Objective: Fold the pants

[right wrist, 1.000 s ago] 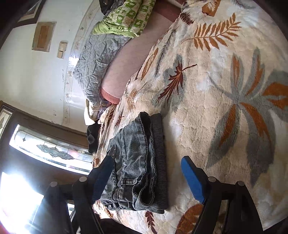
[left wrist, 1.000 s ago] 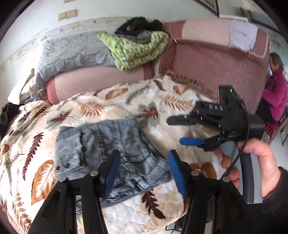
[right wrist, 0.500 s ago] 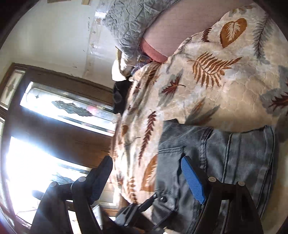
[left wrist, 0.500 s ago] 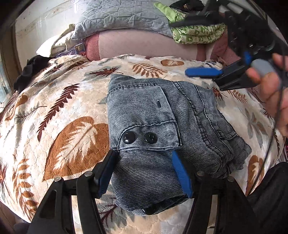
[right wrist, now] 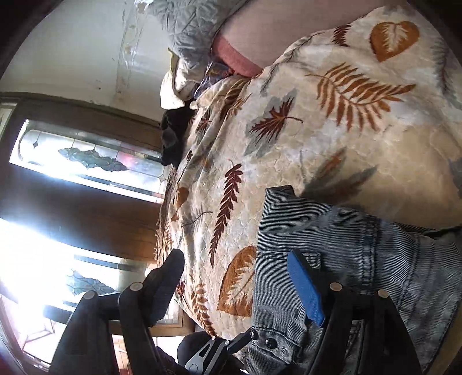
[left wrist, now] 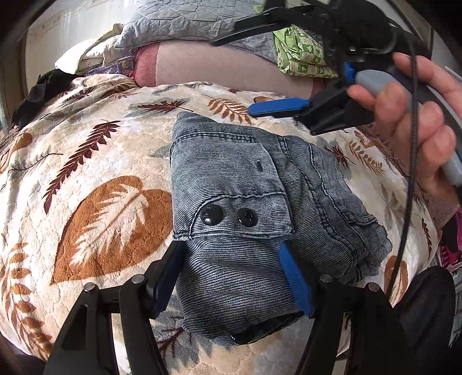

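The folded grey-blue denim pants (left wrist: 260, 219) lie on the leaf-patterned fleece blanket (left wrist: 95, 178); the left claw (left wrist: 231, 285), spread open, straddles their near end, the open right claw (left wrist: 268, 63) hovering beyond them.

Before you lies a cream blanket (left wrist: 95, 173) printed with brown and grey leaves (one large brown leaf nearest you). Behind it you see a pink bolster (left wrist: 219, 69), a grey quilt (left wrist: 184, 20) draped above it, and a green patterned cloth (left wrist: 303, 54). A stained-glass window (right wrist: 86, 161) stands beside the bed; a dark garment (right wrist: 171, 135) sits at the blanket's edge.
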Action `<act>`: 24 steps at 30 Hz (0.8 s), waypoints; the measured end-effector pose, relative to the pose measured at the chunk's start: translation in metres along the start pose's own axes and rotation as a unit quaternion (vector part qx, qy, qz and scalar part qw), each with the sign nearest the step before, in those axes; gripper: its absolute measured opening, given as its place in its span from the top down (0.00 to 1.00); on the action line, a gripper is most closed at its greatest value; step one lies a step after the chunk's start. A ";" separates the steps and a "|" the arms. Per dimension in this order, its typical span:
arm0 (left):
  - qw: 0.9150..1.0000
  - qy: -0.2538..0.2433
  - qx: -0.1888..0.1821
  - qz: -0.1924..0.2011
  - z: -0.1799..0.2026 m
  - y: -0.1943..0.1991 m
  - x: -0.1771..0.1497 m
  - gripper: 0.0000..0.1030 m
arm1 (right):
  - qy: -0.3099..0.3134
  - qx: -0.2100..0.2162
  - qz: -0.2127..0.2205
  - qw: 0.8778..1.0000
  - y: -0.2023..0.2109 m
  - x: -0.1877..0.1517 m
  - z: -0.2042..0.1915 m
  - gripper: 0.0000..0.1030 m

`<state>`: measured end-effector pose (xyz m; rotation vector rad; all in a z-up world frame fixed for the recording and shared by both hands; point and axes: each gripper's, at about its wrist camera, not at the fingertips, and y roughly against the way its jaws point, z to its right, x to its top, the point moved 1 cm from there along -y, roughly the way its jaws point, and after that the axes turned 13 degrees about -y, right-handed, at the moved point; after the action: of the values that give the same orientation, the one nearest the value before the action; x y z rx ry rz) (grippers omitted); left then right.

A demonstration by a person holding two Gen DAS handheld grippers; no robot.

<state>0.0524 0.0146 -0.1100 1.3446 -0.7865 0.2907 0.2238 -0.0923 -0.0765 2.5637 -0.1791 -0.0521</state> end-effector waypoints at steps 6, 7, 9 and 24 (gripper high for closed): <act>1.000 0.013 -0.014 0.000 -0.005 0.000 -0.003 0.29 | -0.071 -0.026 -0.011 0.997 -0.035 0.014 0.053 0.28; 1.000 0.015 -0.016 0.001 -0.006 0.000 -0.003 0.29 | -0.058 -0.027 -0.015 0.998 -0.030 0.013 0.047 0.28; 1.000 0.016 -0.018 0.000 -0.006 -0.001 -0.003 0.29 | -0.031 -0.038 -0.002 0.999 -0.014 0.007 0.033 0.28; 0.994 0.059 0.008 0.092 -0.026 0.044 0.005 0.28 | -0.093 0.033 0.068 0.993 0.069 -0.075 0.095 0.23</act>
<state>0.0378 0.0484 -0.0735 1.2590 -0.8103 0.5184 0.1340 -0.1906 -0.1188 2.6033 -0.4321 -0.2386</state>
